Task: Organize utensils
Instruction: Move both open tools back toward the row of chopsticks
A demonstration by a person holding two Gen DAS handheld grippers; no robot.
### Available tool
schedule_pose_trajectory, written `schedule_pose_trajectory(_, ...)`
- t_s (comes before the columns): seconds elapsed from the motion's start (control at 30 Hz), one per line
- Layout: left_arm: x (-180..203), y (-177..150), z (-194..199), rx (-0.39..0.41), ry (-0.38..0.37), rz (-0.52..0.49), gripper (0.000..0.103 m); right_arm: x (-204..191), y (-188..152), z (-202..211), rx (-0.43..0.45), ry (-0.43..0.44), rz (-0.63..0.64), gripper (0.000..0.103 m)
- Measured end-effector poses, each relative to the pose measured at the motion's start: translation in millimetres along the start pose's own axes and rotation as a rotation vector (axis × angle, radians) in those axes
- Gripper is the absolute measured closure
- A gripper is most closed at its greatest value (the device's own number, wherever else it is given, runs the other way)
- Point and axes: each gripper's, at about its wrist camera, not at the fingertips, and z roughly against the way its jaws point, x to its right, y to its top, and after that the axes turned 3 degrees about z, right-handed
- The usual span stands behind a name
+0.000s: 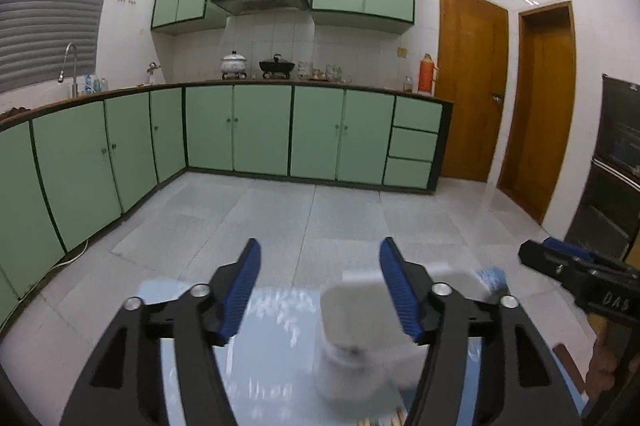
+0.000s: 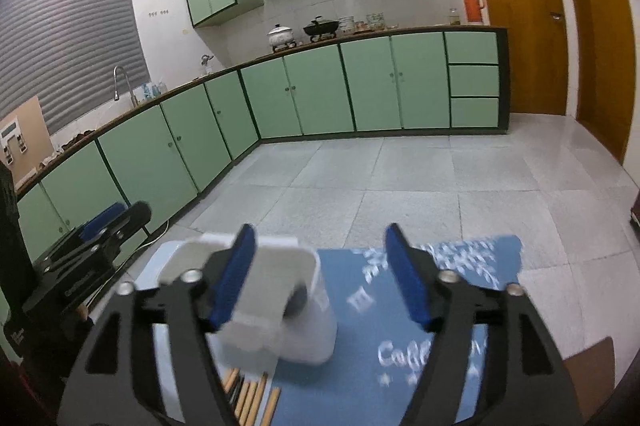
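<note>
Right wrist view: the right gripper has its jaws spread, nothing between them. A white holder stands on the blue cloth, with wooden chopsticks beside it. The left gripper also has its jaws spread, pressing nothing.

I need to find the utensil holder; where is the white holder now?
The white holder stands on the blue tablecloth, left of centre in the right wrist view, just beyond the wooden chopsticks. In the left wrist view it sits low, right of centre.
</note>
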Motion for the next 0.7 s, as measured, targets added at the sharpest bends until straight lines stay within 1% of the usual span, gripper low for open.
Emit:
schedule_pose_trajectory(0.07, -1, -14, 21, -0.027, -0.015, -0.003, 0.034, -1, -18, 20, 0.000, -0.013, -0.007, 0.018)
schedule_pose_trajectory(0.13, -1, -29, 38, -0.057, -0.025, -0.015, 0.030, -2, -37, 38, -0.012, -0.020, -0.015, 0.015)
schedule_pose_trajectory(0.23, -4, -58, 62, -0.121, -0.021, -0.019, 0.030, -6, -67, 58, -0.055, -0.038, -0.025, 0.014)
schedule_pose_trajectory(0.3, -6, -80, 75, -0.183, -0.017, -0.009, 0.030, -7, -83, 68, -0.086, -0.044, -0.034, 0.014)
schedule_pose_trajectory(0.47, -12, -132, 104, -0.271, 0.023, -0.017, 0.030, -23, -132, 94, -0.134, -0.071, -0.036, 0.014)
schedule_pose_trajectory(0.57, -15, -154, 115, -0.318, 0.033, -0.006, 0.030, -29, -151, 102, -0.162, -0.073, -0.040, 0.014)
schedule_pose_trajectory(0.7, -18, -172, 128, -0.359, 0.028, 0.011, 0.030, -39, -175, 111, -0.219, -0.063, -0.038, 0.015)
